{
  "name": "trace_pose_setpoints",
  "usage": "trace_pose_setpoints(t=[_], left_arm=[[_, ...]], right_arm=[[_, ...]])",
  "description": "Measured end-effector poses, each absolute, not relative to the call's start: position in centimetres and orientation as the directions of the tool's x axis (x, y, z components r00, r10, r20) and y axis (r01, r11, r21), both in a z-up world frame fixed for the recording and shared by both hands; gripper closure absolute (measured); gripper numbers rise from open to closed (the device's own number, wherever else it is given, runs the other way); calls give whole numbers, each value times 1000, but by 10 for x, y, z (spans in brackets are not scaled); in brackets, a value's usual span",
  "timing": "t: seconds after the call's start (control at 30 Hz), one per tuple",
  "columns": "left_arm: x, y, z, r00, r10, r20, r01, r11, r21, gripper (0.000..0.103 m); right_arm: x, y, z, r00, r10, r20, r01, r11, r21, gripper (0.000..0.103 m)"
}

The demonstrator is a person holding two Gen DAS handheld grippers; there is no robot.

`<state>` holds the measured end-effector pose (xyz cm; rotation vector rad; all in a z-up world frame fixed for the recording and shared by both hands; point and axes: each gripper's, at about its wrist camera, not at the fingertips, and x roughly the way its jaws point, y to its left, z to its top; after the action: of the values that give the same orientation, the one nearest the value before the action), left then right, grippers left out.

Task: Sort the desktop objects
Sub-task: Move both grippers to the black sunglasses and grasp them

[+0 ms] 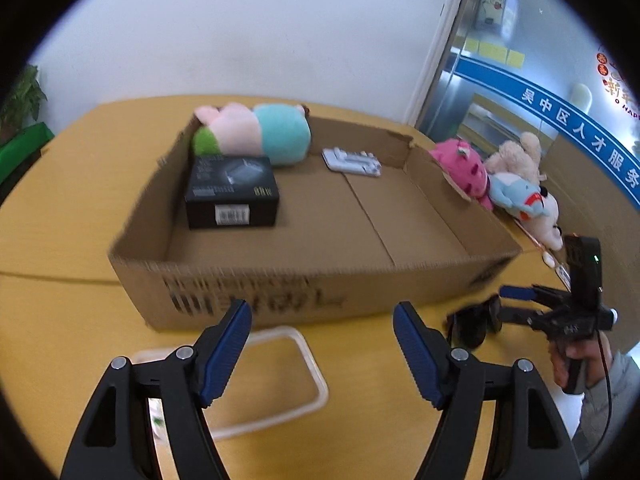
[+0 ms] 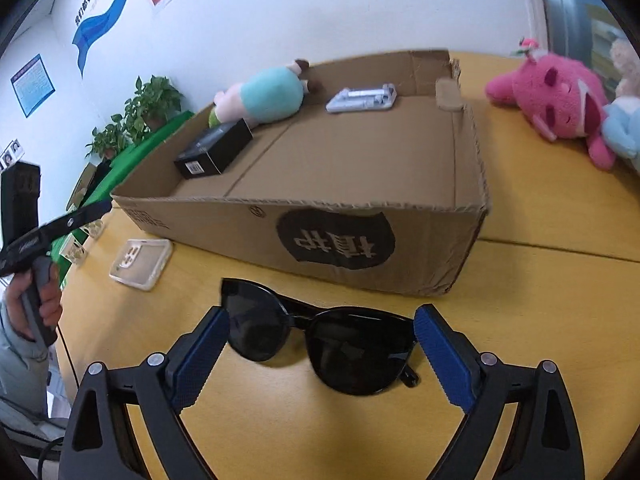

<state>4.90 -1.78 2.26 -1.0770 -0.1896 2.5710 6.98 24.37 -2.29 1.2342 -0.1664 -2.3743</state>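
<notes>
Right wrist view: right gripper (image 2: 322,354) spread wide, sunglasses (image 2: 320,344) lying on the yellow table (image 2: 540,292) between its blue pads, neither pad pressing them. Glasses sit just in front of the cardboard box (image 2: 340,236). Inside the box: black carton (image 2: 214,152), plush doll (image 2: 264,96), white case (image 2: 362,98). Left wrist view: left gripper (image 1: 322,350) released, nothing between its fingers, above a clear phone case (image 1: 280,376) on the table. Pink plush (image 2: 556,100) lies right of the box

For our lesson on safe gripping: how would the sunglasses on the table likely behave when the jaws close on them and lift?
The sunglasses look thin-framed, so probably light but fragile. Their glossy lenses may slip between the pads. The folded arms suggest they might shift or twist if squeezed.
</notes>
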Motion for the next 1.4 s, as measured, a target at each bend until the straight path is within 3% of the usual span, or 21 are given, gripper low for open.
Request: trace_pose_setpoints(t=[0.27,0.63,0.93,1.2,1.4], left_arm=[[76,-14,1,-603,399,-691,-260,-917,-303,30],[78,17,-7,-545,460,-701,-328,-886,-327,30],[79,16,-14,-528,458,-715,-312,-888,-338,30],[79,18,-15,-519,462,-719,-317,-885,-340,30],[82,14,-19,-517,452,-727,-297,-891,-343,30]], right_arm=[[100,211,-39,-372,-597,-711,433,-789,437,9],[96,169,-37,-441,-508,-740,485,-829,279,9],[121,156,-41,-243,-672,-700,561,-686,463,9],[78,162,-12,-410,-531,-741,616,-761,205,6],[69,143,-40,-295,-533,-793,646,-722,245,5]])
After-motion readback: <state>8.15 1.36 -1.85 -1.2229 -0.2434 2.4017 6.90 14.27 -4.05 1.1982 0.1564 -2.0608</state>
